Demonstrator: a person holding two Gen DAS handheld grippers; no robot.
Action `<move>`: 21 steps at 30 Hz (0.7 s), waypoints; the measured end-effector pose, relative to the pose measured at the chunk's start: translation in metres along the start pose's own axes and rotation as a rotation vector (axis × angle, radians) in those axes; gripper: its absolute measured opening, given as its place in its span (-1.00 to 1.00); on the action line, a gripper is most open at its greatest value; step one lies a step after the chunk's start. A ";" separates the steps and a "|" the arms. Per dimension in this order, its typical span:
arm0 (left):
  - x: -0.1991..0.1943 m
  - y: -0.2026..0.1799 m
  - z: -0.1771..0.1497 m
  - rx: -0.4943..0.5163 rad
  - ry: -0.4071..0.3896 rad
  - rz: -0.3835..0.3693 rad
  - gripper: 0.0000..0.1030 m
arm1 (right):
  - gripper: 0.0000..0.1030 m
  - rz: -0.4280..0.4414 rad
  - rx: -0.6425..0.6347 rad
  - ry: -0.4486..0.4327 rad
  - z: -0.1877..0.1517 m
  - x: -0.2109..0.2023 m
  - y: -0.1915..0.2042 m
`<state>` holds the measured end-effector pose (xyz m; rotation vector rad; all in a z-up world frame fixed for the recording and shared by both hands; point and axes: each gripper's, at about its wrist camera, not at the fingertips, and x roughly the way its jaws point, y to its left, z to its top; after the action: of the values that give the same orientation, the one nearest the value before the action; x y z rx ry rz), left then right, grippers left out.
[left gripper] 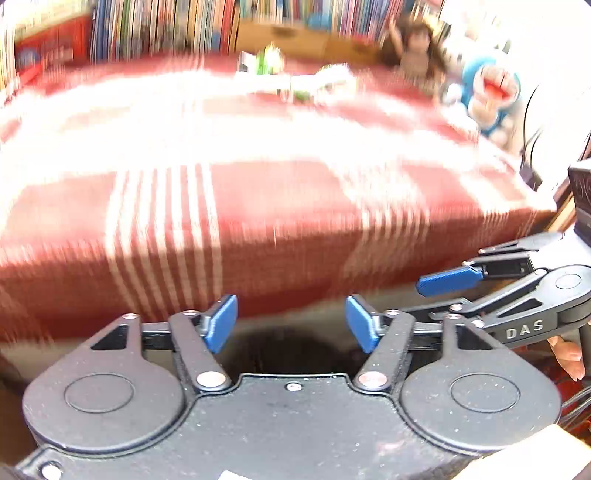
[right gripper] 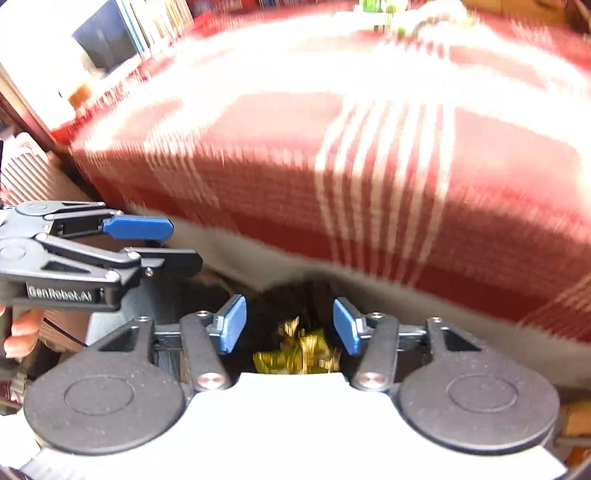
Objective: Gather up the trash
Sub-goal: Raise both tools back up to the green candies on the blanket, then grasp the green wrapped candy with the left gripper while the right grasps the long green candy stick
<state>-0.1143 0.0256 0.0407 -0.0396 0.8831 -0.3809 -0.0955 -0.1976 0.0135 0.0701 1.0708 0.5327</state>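
Note:
In the left wrist view my left gripper [left gripper: 292,322] stands open with nothing between its blue pads, above the dark mouth of a bin [left gripper: 295,352]. In the right wrist view my right gripper [right gripper: 290,325] is open too. Crumpled yellow-green wrapper trash [right gripper: 297,352] lies below its pads inside the dark bin [right gripper: 291,295], clear of them. More white and green wrappers [left gripper: 295,79] lie blurred at the far side of the bed. The two grippers hang side by side over the bin.
A bed with a red and white checked blanket [left gripper: 258,206] fills the view beyond the bin. A doll [left gripper: 417,55] and a blue plush toy [left gripper: 491,92] sit at its far right. Bookshelves [left gripper: 166,26] and a cardboard box [left gripper: 295,37] stand behind.

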 end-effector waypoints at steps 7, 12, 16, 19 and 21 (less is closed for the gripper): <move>0.003 0.021 0.093 -0.074 -0.163 -0.013 0.42 | 0.53 -0.155 0.029 -0.217 0.067 -0.035 -0.031; 0.044 0.027 0.160 -0.108 -0.218 0.005 0.53 | 0.74 -0.221 0.044 -0.318 0.115 -0.029 -0.058; 0.100 0.033 0.213 -0.142 -0.205 0.032 0.53 | 0.83 -0.276 0.024 -0.367 0.150 -0.010 -0.068; 0.143 0.033 0.246 -0.138 -0.163 0.083 0.53 | 0.89 -0.272 0.000 -0.376 0.173 0.011 -0.074; 0.173 0.035 0.266 -0.158 -0.126 0.102 0.53 | 0.93 -0.266 -0.022 -0.376 0.185 0.023 -0.075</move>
<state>0.1977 -0.0333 0.0747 -0.1625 0.7855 -0.2104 0.0983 -0.2161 0.0621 0.0069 0.6924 0.2759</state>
